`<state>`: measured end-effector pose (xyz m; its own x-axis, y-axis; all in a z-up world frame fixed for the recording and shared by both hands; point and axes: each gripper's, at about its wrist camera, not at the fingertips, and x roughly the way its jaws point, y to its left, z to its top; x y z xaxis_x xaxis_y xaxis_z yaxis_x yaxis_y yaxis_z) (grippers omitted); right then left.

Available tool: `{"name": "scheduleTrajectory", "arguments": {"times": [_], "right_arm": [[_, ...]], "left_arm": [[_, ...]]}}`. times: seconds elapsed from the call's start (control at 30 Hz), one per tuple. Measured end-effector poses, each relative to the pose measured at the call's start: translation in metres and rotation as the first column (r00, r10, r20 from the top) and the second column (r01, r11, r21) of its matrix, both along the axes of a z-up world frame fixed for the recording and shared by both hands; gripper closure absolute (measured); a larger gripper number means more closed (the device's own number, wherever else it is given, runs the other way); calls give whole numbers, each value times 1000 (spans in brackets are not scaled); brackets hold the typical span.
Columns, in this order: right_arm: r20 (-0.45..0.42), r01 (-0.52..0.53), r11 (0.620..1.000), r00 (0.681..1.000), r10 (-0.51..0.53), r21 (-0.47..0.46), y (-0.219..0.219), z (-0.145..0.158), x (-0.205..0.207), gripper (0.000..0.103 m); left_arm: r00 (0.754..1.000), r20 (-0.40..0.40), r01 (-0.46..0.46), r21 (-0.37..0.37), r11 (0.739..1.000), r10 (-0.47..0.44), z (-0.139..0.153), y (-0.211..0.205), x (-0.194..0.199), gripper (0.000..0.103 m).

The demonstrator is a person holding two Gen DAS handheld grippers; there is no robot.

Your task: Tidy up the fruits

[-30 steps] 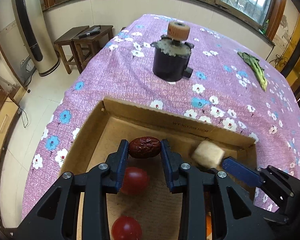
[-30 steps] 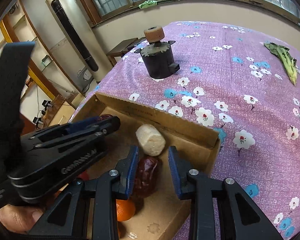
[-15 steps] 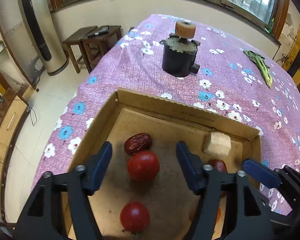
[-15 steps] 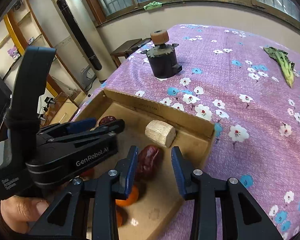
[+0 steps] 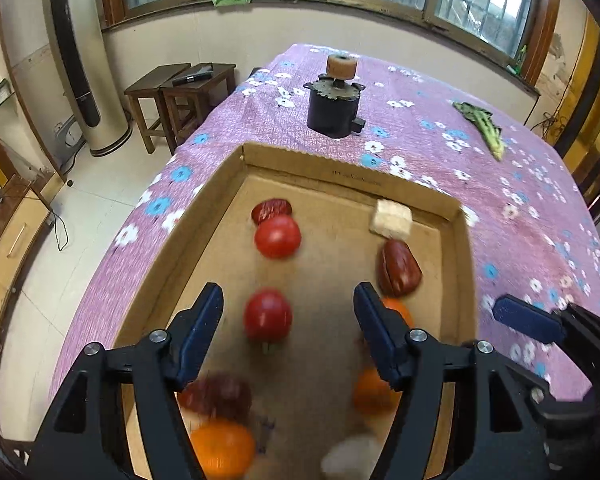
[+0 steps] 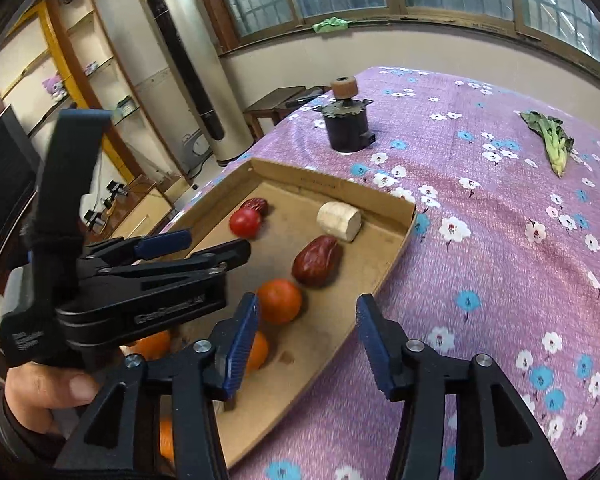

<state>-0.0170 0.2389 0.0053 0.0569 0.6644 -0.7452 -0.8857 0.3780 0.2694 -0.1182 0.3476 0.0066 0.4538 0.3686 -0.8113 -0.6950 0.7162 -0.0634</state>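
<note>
A cardboard tray (image 5: 342, 164) (image 6: 396, 236) lies on the purple floral cloth. It holds two red tomatoes (image 5: 277, 237) (image 5: 267, 319), two dark red dates (image 5: 271, 210) (image 5: 398, 269), several oranges (image 5: 222, 447) (image 6: 279, 301) and a pale cut chunk (image 5: 391, 220) (image 6: 339, 221). My left gripper (image 5: 287, 334) is open and empty above the tray's middle. My right gripper (image 6: 306, 344) is open and empty over the tray's right edge, near a date (image 6: 317, 261).
A black pot with a tan knob (image 5: 334, 106) (image 6: 346, 128) stands beyond the tray. A green vegetable (image 5: 482, 128) (image 6: 552, 140) lies at the far right. Wooden stools (image 5: 180, 96) and a tall floor air conditioner (image 5: 80, 60) stand left of the table.
My left gripper let go of a date into the tray's far left and pulled back. My right gripper opened off the other date and also drew back and up.
</note>
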Motion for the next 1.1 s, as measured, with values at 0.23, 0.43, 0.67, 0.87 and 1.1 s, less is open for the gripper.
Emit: {"name": "scheduleTrajectory", "arguments": {"times": [0.23,0.43,0.67,0.87,1.1], "right_arm": [[40,-94,995,995,93,38,-22,6,-17,21],[101,-200,979,976,195,43,-37,9,-32,14],[183,-332,943,926,329,-18,-51,4,-53,14],[264,-433,900,863,430,-53,-64,5,-77,11],[345,-484,869,803,487,-99,-72,2,-97,11]], "left_arm": [[1000,23,-8,28,1000,7,9,-34,-39,25],[999,33,7,61,998,-9,15,-64,-65,25],[999,16,33,98,995,-35,14,-94,-82,24],[999,28,15,98,995,-18,17,-105,-94,24],[999,42,27,102,994,-31,21,-114,-102,24]]}}
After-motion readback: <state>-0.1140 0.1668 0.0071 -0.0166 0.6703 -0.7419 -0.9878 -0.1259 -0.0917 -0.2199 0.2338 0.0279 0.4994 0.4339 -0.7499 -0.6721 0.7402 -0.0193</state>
